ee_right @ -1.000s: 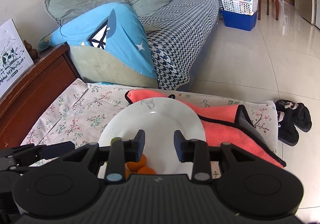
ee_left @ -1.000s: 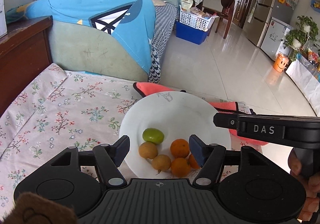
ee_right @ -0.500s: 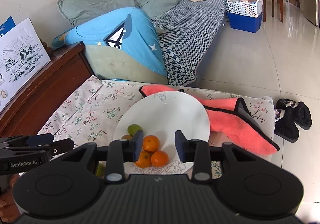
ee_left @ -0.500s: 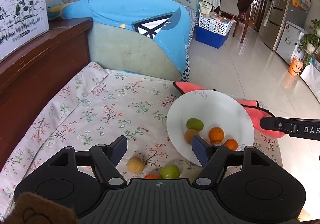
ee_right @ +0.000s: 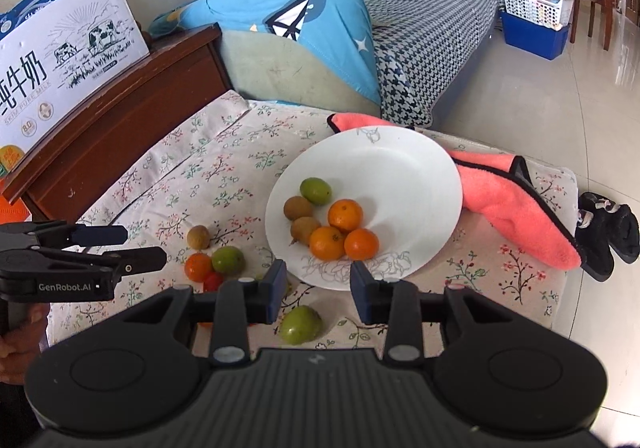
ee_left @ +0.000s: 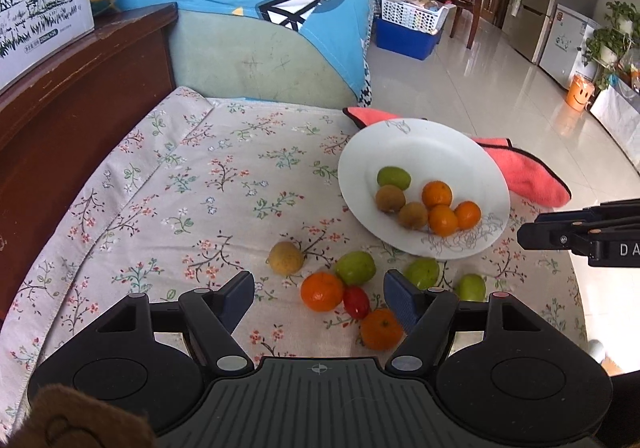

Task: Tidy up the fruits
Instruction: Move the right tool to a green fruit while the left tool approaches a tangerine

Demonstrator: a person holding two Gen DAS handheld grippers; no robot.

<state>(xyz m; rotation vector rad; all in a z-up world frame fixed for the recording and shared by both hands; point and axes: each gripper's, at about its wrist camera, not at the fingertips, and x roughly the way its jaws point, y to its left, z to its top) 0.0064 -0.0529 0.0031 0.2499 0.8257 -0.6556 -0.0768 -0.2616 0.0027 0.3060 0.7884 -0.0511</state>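
**A:** How far along does it look?

**B:** Roughly halfway, I'd judge. The white plate (ee_left: 436,152) holds six fruits: three oranges (ee_left: 443,220), two brown ones, one green. Loose on the floral cloth (ee_left: 192,176) just in front of it lie seven more — a brown fruit (ee_left: 285,257), an orange (ee_left: 322,291) touching a green fruit (ee_left: 355,268), a small red one (ee_left: 356,302), another orange (ee_left: 381,329), and two more green fruits (ee_left: 422,273) near the plate's rim.

**A:** And the grippers?

**B:** Both empty. The left gripper (ee_left: 319,295) hangs over the loose cluster with its jaws spread wide; the right gripper (ee_right: 319,287) hovers at the plate's near edge, jaws parted too, a green fruit (ee_right: 300,324) beneath it.

**A:** The surroundings?

**B:** A living room — tiled floor, a sofa (ee_right: 432,28) with a blue cushion (ee_left: 256,4), a dark wooden cabinet (ee_left: 76,96) carrying a milk carton box (ee_right: 64,48). The plate's far side rests on a pink towel (ee_right: 516,208), so it sits tilted; fruit set down on it may roll toward the near rim.
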